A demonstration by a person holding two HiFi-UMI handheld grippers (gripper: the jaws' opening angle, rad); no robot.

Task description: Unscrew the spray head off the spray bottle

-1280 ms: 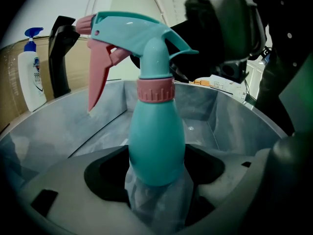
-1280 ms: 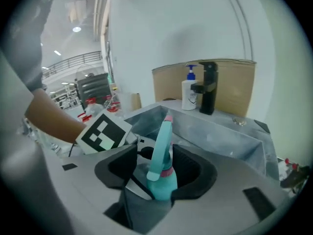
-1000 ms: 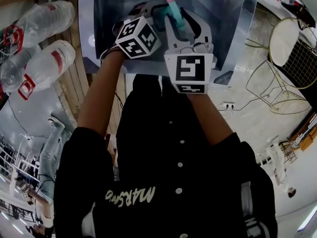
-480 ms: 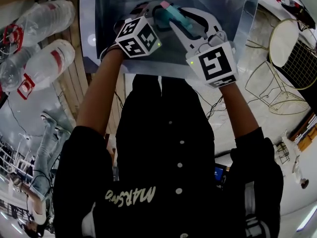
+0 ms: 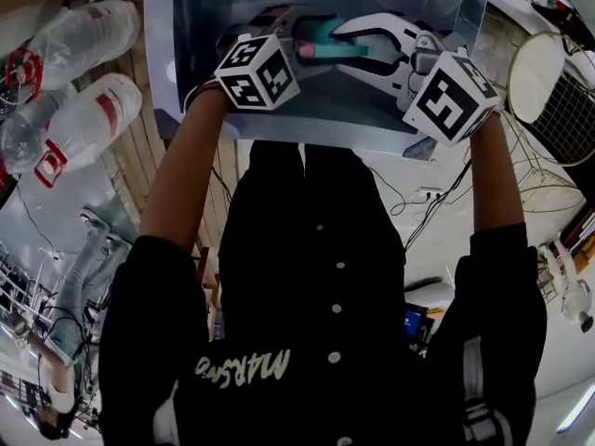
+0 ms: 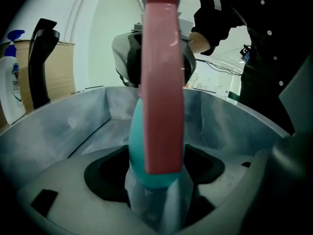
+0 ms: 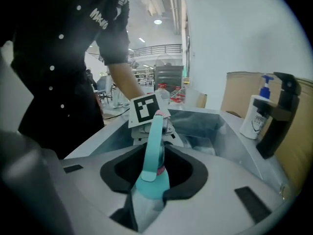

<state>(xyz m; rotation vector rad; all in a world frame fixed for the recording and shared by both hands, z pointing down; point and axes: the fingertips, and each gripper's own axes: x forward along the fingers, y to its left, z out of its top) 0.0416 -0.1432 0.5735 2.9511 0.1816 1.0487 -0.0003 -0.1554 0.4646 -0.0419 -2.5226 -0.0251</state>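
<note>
Spray bottle (image 5: 335, 49) held in air over grey bin (image 5: 163, 72), lying between both grippers. Left gripper (image 6: 156, 204) fingers clamped on its one end. Right gripper (image 7: 146, 204) fingers part-closed, clamped on pale body below teal spray head (image 7: 152, 177). Likely light, thin-walled, slick and crushable. Hold body gently, twist at collar.

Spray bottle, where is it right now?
In the head view, the teal and pink spray bottle lies sideways at top centre over the grey bin, gripped between the left gripper and the right gripper.
</note>
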